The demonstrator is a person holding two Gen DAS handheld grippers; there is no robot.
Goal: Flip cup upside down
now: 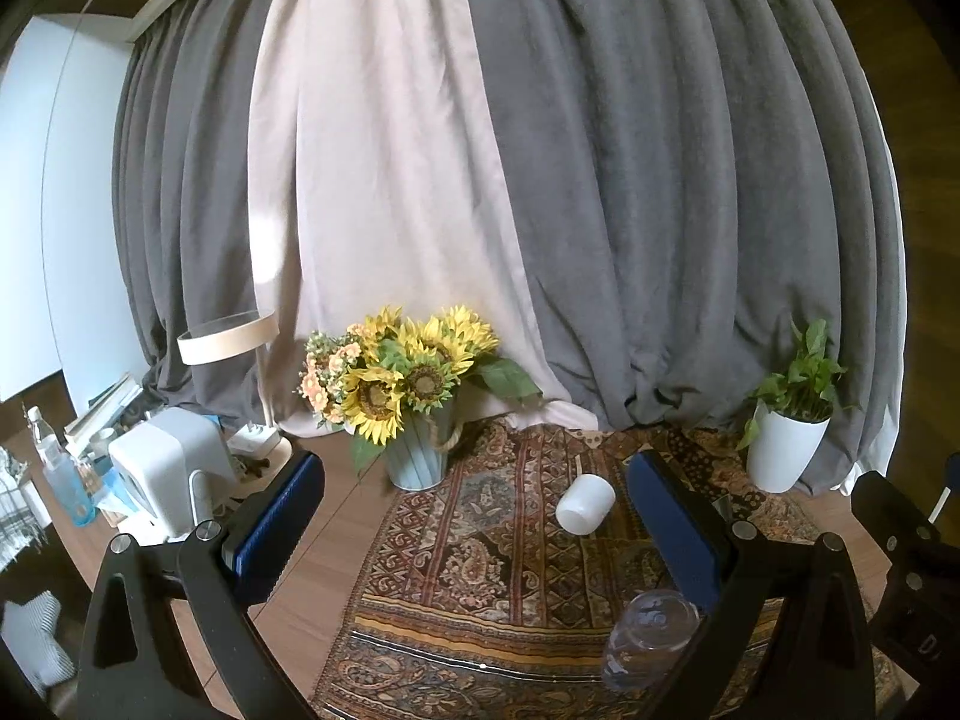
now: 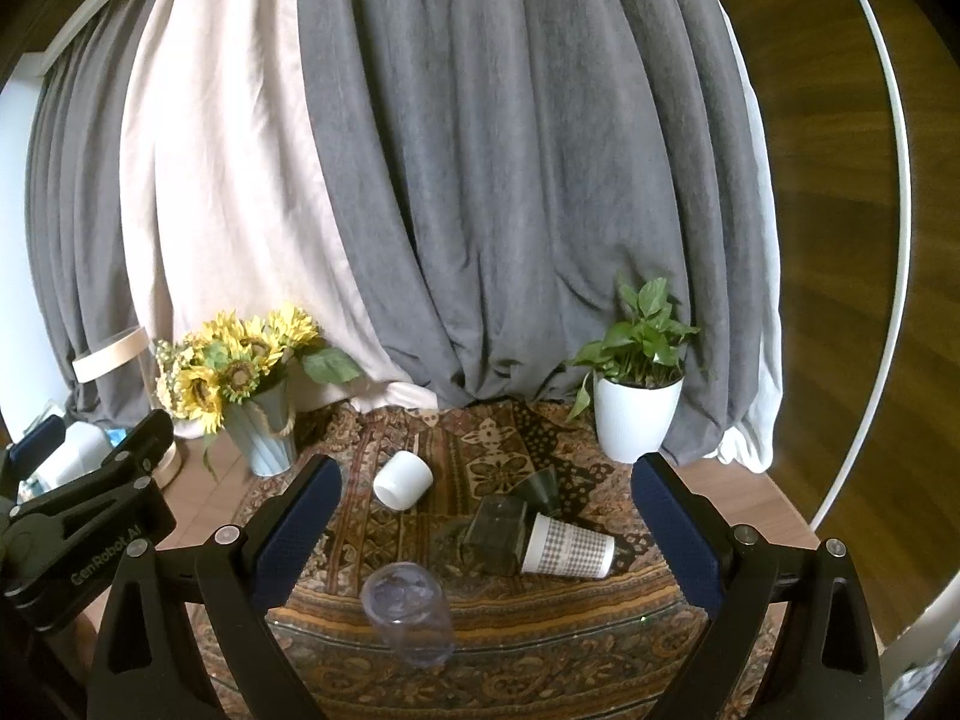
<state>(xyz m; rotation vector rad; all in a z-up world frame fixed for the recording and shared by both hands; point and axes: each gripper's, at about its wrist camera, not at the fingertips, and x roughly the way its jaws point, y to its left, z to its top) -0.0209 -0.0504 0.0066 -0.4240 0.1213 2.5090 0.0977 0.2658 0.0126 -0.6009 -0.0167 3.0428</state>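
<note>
Clear plastic cup (image 2: 410, 612) stands mouth-down, both claws hanging open above it.

It sits just ahead of the right gripper (image 2: 486, 531), toward its left finger, base up, apparently flipped already. The left gripper (image 1: 474, 525) is spread too, holding nothing. Farther ahead on the patterned rug (image 2: 480, 636) lie a white cup (image 2: 402, 480), dark glasses and a checked paper cup (image 2: 567, 547), tipped over, likely awaiting turns.

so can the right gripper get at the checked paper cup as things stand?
Probably yes. The right gripper is open and holds nothing, and the checked paper cup lies on its side between the fingers' line, open from above. The dark glass tumbler touching its rim end crowds that side, so grip nearer the base.
</note>
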